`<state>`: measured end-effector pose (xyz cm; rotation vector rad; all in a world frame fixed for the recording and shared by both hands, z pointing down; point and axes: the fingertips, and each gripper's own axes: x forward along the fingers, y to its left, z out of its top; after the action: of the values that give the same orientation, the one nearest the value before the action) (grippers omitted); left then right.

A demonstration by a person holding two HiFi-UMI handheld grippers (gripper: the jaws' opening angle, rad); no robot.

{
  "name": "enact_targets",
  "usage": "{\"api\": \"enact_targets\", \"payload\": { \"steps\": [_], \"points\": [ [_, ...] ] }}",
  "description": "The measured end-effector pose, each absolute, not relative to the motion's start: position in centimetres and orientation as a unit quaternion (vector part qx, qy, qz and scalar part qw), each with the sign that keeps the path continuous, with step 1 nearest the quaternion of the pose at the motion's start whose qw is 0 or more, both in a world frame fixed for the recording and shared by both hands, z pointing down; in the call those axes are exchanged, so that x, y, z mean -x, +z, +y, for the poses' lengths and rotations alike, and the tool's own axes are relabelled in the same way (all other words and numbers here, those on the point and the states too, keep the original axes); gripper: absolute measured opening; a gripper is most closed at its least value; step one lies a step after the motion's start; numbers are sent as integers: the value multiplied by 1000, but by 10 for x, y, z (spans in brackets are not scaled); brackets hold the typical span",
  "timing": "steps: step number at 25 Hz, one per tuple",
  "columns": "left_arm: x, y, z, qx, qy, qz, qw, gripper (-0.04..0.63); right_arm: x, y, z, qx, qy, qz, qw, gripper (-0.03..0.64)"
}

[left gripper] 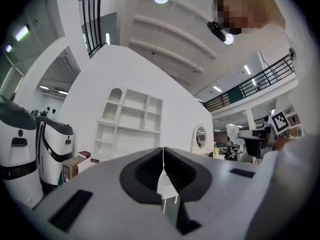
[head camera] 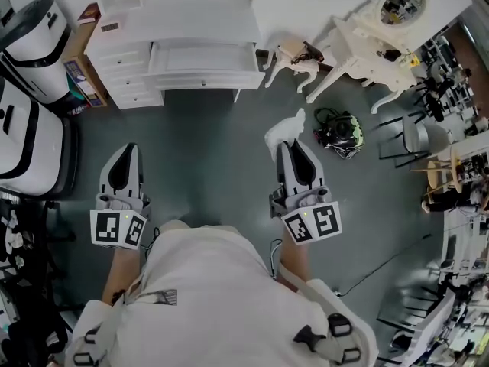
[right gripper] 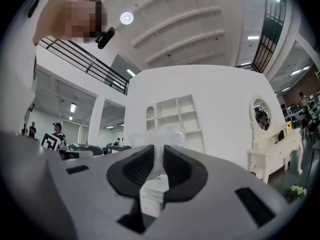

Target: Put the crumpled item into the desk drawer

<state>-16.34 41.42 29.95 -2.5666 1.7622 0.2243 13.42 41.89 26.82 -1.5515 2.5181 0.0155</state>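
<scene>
The right gripper (head camera: pixel 289 148) pinched the crumpled item (head camera: pixel 284 131) to carry it to the open drawer (head camera: pixel 202 58); the left gripper (head camera: pixel 127 153) hung clenched, empty

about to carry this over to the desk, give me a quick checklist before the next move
1. Crumpled item gripped in the right gripper: ok, jaws closed on it.
2. Left gripper free: ok, jaws together, nothing between them.
3. Desk drawer pulled out: ok, it looks open.
4. Room inside the drawer: cannot tell from here.
5. Item over the drawer: not ok, it is well short of the desk.
6. Floor between person and desk: ok, nothing seen in the way.
</scene>
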Motion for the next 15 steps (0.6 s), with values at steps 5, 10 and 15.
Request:
{"api": "enact_targets", "payload": {
  "steps": [5,10,15],
  "points": [
    [148,304,417,819,69,570,6,19,-148,262,426,499,-2,857,129,77],
    [131,309,415,818,63,572,-1,19,-166,270,424,497,-16,859,119,77],
    [104,307,417,822,61,566,3,18,-182,278,421,489,-33,862,130,77]
  ]
}}
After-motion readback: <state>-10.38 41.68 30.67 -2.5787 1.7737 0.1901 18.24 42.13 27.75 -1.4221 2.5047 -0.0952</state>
